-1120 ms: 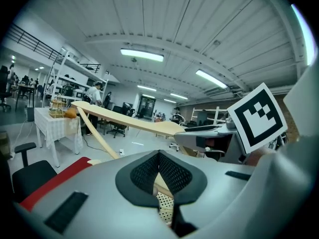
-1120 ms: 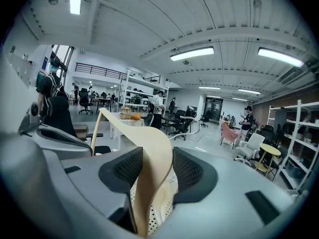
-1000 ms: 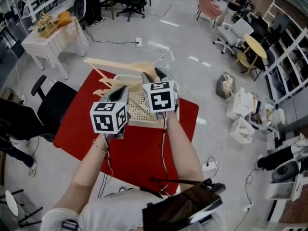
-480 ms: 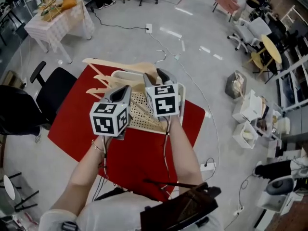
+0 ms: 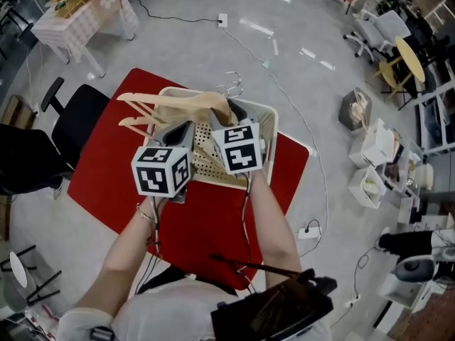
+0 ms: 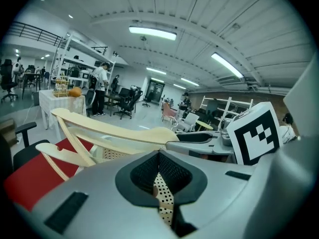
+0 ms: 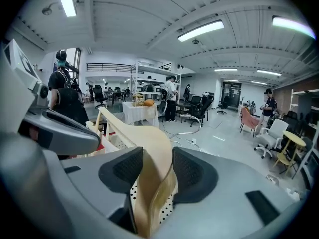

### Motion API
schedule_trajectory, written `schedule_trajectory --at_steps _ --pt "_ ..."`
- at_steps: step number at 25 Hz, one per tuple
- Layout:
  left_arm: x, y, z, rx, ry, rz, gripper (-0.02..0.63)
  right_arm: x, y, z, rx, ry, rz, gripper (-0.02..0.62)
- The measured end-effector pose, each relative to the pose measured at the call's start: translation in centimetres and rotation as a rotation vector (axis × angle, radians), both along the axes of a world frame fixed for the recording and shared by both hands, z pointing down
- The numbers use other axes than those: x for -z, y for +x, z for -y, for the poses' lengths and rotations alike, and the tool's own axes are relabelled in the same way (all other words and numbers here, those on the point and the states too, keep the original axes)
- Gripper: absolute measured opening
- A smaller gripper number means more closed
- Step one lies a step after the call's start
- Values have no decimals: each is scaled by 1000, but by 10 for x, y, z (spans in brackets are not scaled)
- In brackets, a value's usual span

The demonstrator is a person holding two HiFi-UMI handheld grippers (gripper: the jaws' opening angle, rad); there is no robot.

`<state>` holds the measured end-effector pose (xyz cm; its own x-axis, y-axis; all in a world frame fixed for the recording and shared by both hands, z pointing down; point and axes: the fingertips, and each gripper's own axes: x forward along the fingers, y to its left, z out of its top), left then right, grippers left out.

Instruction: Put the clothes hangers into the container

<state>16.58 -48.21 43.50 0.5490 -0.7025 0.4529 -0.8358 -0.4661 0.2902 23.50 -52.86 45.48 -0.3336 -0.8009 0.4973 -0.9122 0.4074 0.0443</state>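
Right gripper (image 7: 155,176): clamped on the shoulder of a wooden clothes hanger (image 7: 130,133), wood filling the gap between the pads.
Left gripper (image 6: 159,176): jaws closed tip to tip with nothing between them; it hangs just beside the right one.
Second hanger (image 5: 139,123): right under the held one; whether it is also clamped I cannot tell.
Container: white perforated basket (image 5: 272,123) on a red mat (image 5: 106,169), directly below both grippers.
Done: the hangers are carried over the basket, with their long ends past its left rim.
Left: probably lowering them inside and letting go; none is seen lying on the basket floor.
Pose: both forearms reach forward side by side, jaws pointing away from the person.
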Motion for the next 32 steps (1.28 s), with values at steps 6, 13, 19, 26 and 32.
schedule_trajectory --at_steps 6,13,19,26,32 --pt "-13 0 -4 4 -15 14 -2 -18 -7 -6 33 -15 10 198" --pt "-26 -5 -5 21 -40 21 -2 -28 -23 -7 99 -20 15 198" --pt "-32 -5 -8 23 -42 31 -2 -34 -26 -7 112 -24 35 198" --pt "-35 -7 -13 36 -41 33 -2 -40 -21 -2 69 -42 140 198" --pt "-34 -13 -15 51 -38 32 -2 -41 -17 -1 27 -49 165 198"
